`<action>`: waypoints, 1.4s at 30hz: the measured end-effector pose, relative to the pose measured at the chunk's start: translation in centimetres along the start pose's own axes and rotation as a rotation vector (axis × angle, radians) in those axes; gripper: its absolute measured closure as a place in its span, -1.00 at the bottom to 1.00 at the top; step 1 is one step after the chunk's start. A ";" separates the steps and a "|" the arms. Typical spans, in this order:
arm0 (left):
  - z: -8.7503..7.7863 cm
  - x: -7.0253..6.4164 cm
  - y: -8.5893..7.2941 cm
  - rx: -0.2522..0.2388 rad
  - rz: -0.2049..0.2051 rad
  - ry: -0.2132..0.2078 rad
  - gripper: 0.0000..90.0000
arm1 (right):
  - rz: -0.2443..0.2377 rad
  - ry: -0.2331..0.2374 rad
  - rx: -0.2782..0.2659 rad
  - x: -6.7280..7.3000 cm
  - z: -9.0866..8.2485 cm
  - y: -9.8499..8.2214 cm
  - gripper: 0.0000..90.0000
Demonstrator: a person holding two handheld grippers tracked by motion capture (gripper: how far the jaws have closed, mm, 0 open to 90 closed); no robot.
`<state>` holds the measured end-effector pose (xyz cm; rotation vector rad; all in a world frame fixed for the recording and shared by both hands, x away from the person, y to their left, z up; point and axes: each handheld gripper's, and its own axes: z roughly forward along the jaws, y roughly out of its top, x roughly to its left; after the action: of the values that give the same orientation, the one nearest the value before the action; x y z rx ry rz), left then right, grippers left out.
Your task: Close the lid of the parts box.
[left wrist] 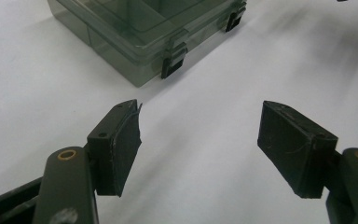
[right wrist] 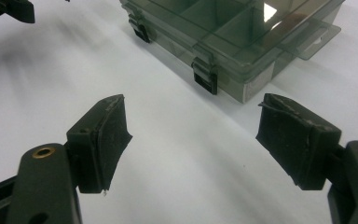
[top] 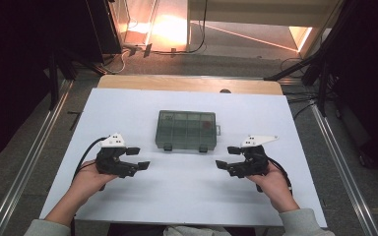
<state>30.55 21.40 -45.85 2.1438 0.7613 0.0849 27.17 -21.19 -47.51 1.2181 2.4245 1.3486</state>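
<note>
A smoky clear compartment box [top: 186,130] lies shut in the middle of the white table [top: 128,103], with two black latches on its near side and something red inside at the right. My left gripper [top: 139,158] rests to the box's near left, held by a hand, jaws open with nothing between them. My right gripper [top: 228,157] sits to the box's near right, open and empty as well. In the left gripper view the box [left wrist: 135,32] lies ahead of the left gripper [left wrist: 200,135]. In the right gripper view the box [right wrist: 233,37] is ahead of the right gripper [right wrist: 193,133].
The table's wooden far edge [top: 189,82] borders grey floor with cables [top: 295,64]. Metal rails [top: 29,162] run along both sides of the table. The other gripper's jaw tip [right wrist: 14,10] shows at the top left of the right gripper view.
</note>
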 end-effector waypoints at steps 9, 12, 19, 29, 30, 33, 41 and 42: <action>-0.8 0.0 -0.6 -0.001 -0.004 0.006 -0.35 | -0.002 -0.008 -0.004 0.3 -1.2 -1.0 -0.46; -1.0 0.0 -0.8 -0.002 -0.006 0.008 -0.35 | -0.005 -0.011 -0.001 0.4 -1.6 -1.4 -0.46; -1.6 0.0 -1.3 -0.002 -0.006 0.018 -0.35 | -0.005 -0.022 0.005 0.1 -2.5 -2.2 -0.46; -2.9 0.1 -2.0 -0.018 -0.012 0.037 -0.35 | 0.000 -0.045 -0.006 -0.3 -3.9 -3.1 -0.47; -3.0 0.1 -2.1 -0.020 -0.015 0.038 -0.35 | -0.002 -0.048 -0.011 -0.4 -4.0 -3.2 -0.47; -3.3 0.2 -2.3 -0.026 -0.020 0.042 -0.35 | 0.004 -0.053 -0.013 -0.6 -4.2 -3.3 -0.47; -3.5 0.2 -2.6 -0.014 -0.012 0.052 -0.35 | 0.005 -0.053 -0.003 -0.6 -4.0 -3.3 -0.47; -3.4 0.3 -2.6 -0.012 -0.012 0.052 -0.35 | 0.000 -0.055 0.000 -0.6 -3.9 -3.3 -0.47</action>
<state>28.42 25.15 -45.61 2.1323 0.8015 0.1389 23.88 -25.17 -47.82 1.2381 2.3872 1.2971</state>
